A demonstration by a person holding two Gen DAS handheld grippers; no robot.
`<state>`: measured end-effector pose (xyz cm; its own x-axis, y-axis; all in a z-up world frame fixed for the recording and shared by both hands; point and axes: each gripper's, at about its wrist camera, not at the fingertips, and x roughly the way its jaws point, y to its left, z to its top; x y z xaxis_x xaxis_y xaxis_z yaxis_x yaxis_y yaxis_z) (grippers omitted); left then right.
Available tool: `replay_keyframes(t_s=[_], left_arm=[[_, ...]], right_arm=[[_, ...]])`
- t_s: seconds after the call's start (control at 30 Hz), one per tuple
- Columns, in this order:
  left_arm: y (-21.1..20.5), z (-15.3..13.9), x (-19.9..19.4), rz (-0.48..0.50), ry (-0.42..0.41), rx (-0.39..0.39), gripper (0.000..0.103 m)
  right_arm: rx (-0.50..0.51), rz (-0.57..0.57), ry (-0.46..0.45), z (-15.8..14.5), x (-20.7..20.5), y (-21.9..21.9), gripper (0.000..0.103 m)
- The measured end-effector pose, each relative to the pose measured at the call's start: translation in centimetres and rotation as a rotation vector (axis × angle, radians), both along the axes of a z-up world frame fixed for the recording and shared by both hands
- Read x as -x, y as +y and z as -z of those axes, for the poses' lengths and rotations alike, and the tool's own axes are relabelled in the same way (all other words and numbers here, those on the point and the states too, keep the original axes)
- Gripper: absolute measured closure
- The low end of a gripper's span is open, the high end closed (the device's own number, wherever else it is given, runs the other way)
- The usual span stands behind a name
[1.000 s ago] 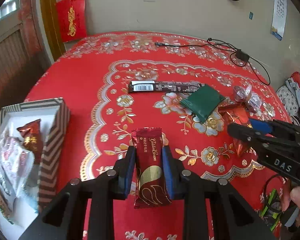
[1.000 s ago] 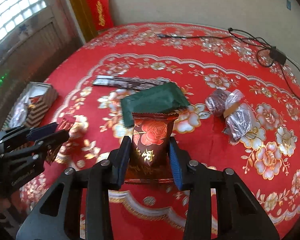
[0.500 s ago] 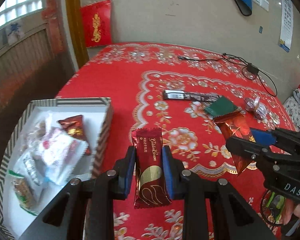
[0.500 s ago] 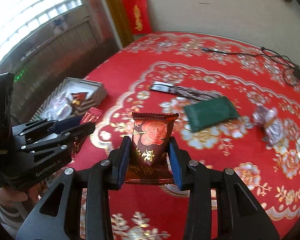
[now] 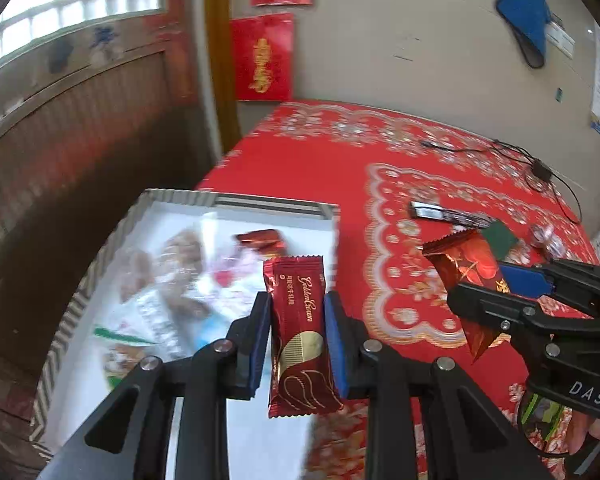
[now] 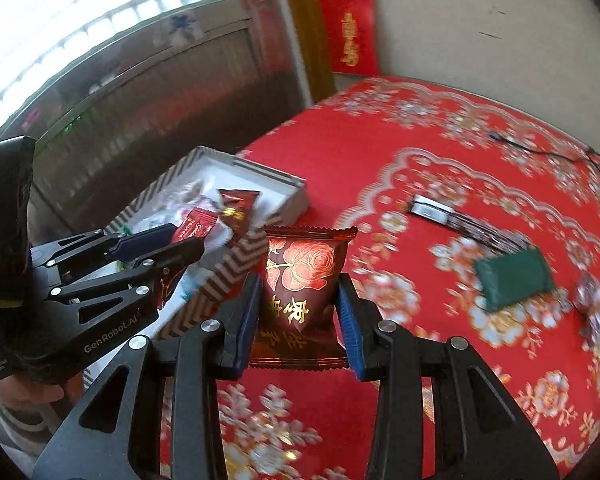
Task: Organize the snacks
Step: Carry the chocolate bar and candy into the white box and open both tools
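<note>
My left gripper is shut on a slim dark red wafer bar marked in gold script, held upright over the near right part of the striped box. My right gripper is shut on a dark red rose-print packet, hanging just right of the box's corner. Each gripper shows in the other's view: the right one with its packet, the left one with its bar. Inside the white box lie several wrapped snacks.
On the red patterned tablecloth lie a long dark bar, a green packet and clear-wrapped sweets. A black cable runs along the far side. A wooden wall panel and window stand to the left.
Both grippers have carried their snacks leftward and a little up, from mid-table toward the striped box; the left one now hangs over the box, the right one beside its corner.
</note>
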<state>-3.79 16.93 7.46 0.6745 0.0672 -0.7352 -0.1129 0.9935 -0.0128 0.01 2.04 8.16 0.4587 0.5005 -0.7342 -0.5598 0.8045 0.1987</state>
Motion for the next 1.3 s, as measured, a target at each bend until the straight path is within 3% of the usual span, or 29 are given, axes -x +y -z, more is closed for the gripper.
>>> replay_keyframes(t_s=[0.6, 1.2, 1.27, 1.3], left_arm=[[8.9, 1.8, 3.3, -0.17, 0.036, 0.025, 0.074], [9.8, 2.7, 3.1, -0.21, 0.035, 0.014, 0.07], [9.7, 2.7, 3.1, -0.213, 0.036, 0.012, 0.07], [9.8, 2.8, 2.9, -0.216, 0.039, 0.01, 0.07]], right_arm=[[0.032, -0.206, 0.038, 1.5, 0.8, 10.4, 0.066], [0.092, -0.317, 0.117, 5.1, 3.3, 14.3, 0.066], [0.075, -0.307, 0.098, 4.7, 3.7, 14.2, 0.065], [0.067, -0.298, 0.089, 4.5, 3.8, 14.1, 0.058]])
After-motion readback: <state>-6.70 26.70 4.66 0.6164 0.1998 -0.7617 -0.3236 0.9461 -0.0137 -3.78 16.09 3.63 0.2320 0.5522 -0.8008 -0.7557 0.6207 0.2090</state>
